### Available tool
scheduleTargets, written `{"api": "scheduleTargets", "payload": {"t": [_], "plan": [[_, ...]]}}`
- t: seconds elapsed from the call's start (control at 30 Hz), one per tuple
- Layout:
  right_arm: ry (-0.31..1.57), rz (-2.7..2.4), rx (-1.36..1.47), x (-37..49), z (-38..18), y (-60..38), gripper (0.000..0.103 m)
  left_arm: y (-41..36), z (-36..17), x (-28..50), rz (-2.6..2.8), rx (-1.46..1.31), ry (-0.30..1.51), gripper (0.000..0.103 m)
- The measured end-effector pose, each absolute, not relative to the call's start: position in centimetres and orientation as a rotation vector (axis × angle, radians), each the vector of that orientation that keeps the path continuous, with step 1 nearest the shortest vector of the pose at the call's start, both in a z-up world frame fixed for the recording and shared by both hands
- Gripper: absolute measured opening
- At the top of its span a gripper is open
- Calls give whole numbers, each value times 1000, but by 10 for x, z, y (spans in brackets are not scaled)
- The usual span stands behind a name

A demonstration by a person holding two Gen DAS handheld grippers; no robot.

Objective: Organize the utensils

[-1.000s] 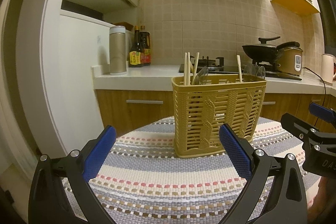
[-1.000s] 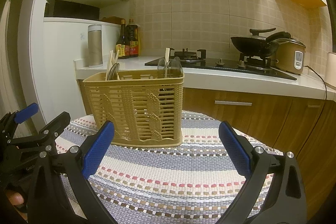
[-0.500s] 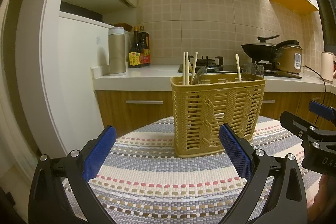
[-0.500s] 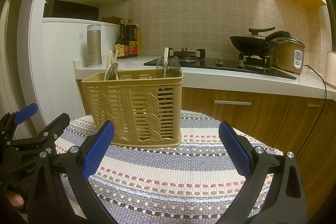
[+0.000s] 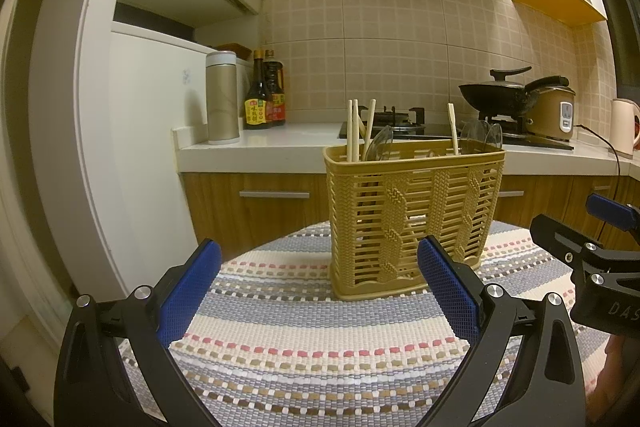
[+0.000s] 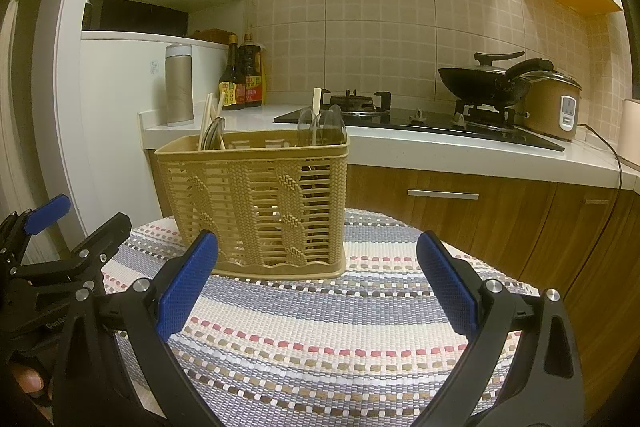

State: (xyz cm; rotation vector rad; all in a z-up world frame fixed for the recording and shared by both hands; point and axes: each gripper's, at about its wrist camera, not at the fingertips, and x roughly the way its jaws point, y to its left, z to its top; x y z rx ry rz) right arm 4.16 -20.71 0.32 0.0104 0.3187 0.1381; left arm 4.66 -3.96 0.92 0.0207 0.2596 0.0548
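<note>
Both your wrist views sit low over the striped mat (image 5: 304, 339), facing the kitchen counter (image 6: 440, 147). They share the basket (image 5: 412, 219): you look from its left in one, its right in the other, both near.

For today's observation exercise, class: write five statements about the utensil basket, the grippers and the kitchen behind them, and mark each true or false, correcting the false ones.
1. The basket stands upright on the striped mat. True.
2. The left gripper is clamped on a chopstick. False: its jaws are wide open and hold nothing.
3. Chopsticks stick up out of the basket. True.
4. The right gripper grips the basket's rim. False: it is open, short of the basket.
5. The wok sits on the floor. False: it is on the stove.
</note>
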Motion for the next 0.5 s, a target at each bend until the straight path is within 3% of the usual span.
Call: {"api": "scheduleTargets", "payload": {"t": [0.5], "plan": [[324, 138, 10, 42, 1, -206, 95, -40, 8, 47, 54, 22, 262, 95]]}}
